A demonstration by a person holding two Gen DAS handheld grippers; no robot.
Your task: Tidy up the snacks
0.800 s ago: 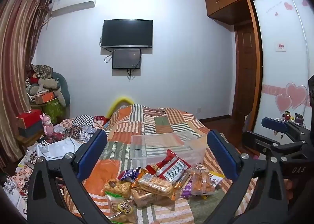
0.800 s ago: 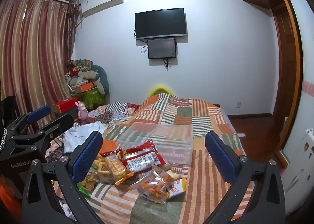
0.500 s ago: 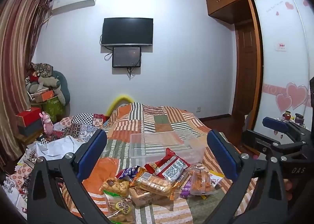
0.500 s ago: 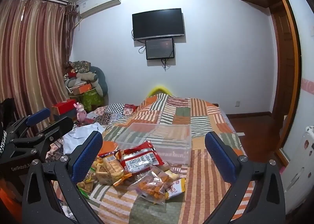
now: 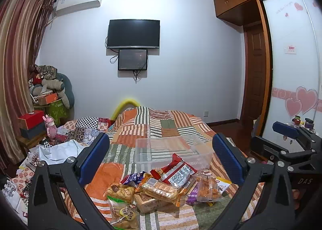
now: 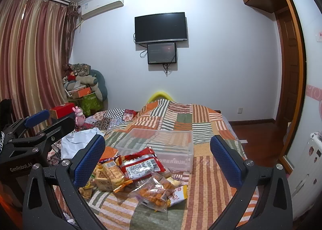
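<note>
Snack pile sits on the bed's patchwork quilt, just in front of the clear plastic bin; the red packet leans against the bin's near wall. Bin looks empty in both views.

Versus 0.8 s ago: pile and bin unmoved. Both views have tilted down a touch, so the TV sits slightly higher in frame. Claw openings unchanged.

Left claw: fully spread, nothing between the pads, hovering short of the pile. Right claw: same, wide apart and holding nothing. Each claw shows at the edge of the other's view.

Materials:
- Snacks: crinkly film wrappers, mostly clear or glossy. Flat red packet with a white label; clear bag of orange fried bits; rectangular biscuit packs; a purple wrapper.
- Bin: rigid, transparent, rectangular, open top, quilt stripes visible through it.
- Quilt: soft fabric, striped blocks in orange, green and white.
- Claw pads: blue, dimpled rubbery faces on matte black arms with silver bolts.
</note>
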